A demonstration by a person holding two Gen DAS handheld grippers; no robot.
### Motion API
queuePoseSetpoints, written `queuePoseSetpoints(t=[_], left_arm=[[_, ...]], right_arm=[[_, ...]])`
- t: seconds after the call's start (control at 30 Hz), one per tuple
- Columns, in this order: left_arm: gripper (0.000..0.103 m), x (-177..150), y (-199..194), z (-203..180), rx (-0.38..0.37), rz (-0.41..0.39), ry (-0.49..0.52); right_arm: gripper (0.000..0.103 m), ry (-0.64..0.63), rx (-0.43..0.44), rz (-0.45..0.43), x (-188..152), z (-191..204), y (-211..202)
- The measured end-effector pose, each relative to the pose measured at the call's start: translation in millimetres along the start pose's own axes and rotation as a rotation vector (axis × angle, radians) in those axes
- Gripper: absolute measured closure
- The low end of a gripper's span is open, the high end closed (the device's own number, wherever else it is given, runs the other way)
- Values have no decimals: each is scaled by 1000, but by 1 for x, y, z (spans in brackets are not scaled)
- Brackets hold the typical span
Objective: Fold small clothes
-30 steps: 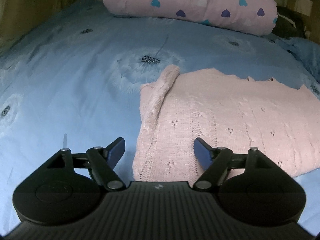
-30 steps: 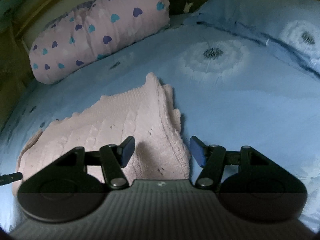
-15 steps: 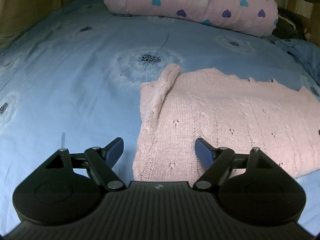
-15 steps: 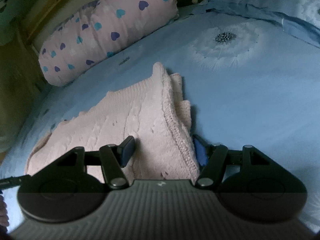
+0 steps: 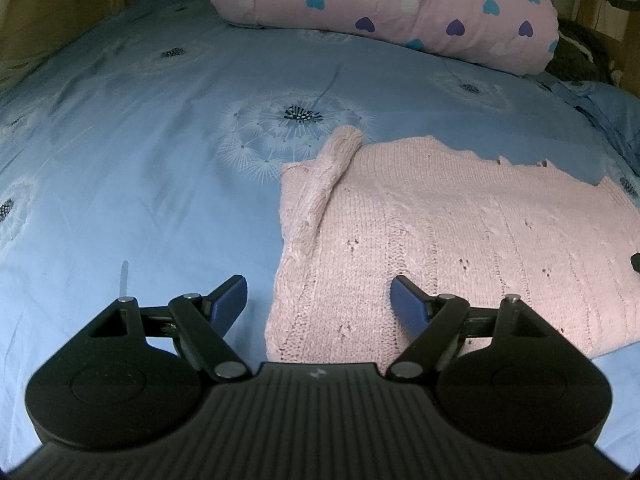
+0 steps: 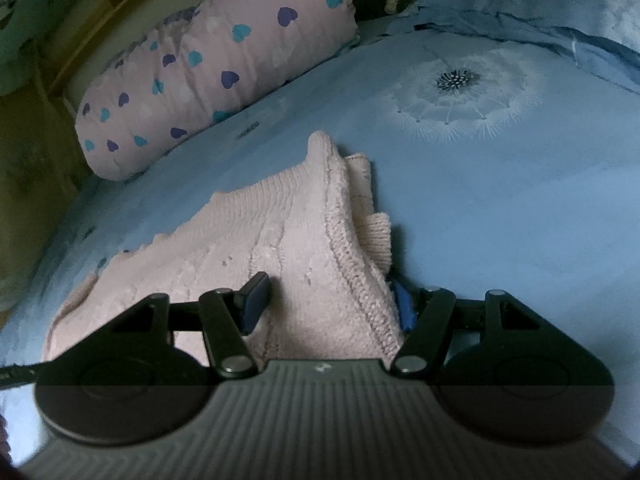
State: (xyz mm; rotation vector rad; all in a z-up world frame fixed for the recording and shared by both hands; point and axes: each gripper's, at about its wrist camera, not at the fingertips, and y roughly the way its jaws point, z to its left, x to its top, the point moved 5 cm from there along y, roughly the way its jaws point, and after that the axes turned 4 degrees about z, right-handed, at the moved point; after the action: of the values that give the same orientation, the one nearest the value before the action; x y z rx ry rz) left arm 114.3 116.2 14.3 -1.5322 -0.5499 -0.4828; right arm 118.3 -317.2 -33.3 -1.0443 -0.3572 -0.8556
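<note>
A pale pink knitted sweater (image 5: 460, 240) lies partly folded on a blue bedspread (image 5: 140, 160) printed with dandelion heads, one sleeve (image 5: 324, 184) doubled back along its edge. The left gripper (image 5: 318, 300) hangs over the garment's near corner with its jaws wide apart, one pad above the knit, the other above bare bedspread, holding nothing. The right gripper (image 6: 330, 300) straddles the opposite folded edge, jaws parted around the bunched knit; whether the pads press it cannot be told. A heart-patterned pink pillow (image 5: 384, 8) sits beyond.
</note>
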Motion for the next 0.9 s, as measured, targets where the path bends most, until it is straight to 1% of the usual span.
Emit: queuePoseSetpoints(t=[0.17,0.27,0.37,0.43,0.53,0.8,0.9], left_arm=[[20,0,0,-1,0,1,-1],[20,0,0,0,1,0,1],[20,1,0,0,0,1,-1],[20,1,0,0,-2,2,-3],[20,1,0,0,-2,1,-2],[20,2,-1,0,-2,-3,-4],[20,3,-1,2,-6,-8,-6]], right_arm=[[39,45,60,1,-1,-2,0],[44,56,85,-3,-2,-2,1],[54,83,102,-7,-2,-4,3],[62,115,121,-3,-3,-6,4],[67,144,135,-2,-4,-8,4],[70,198,159,-9,-3,-9,1],[72,196,156,-21,-1,-6,-2]])
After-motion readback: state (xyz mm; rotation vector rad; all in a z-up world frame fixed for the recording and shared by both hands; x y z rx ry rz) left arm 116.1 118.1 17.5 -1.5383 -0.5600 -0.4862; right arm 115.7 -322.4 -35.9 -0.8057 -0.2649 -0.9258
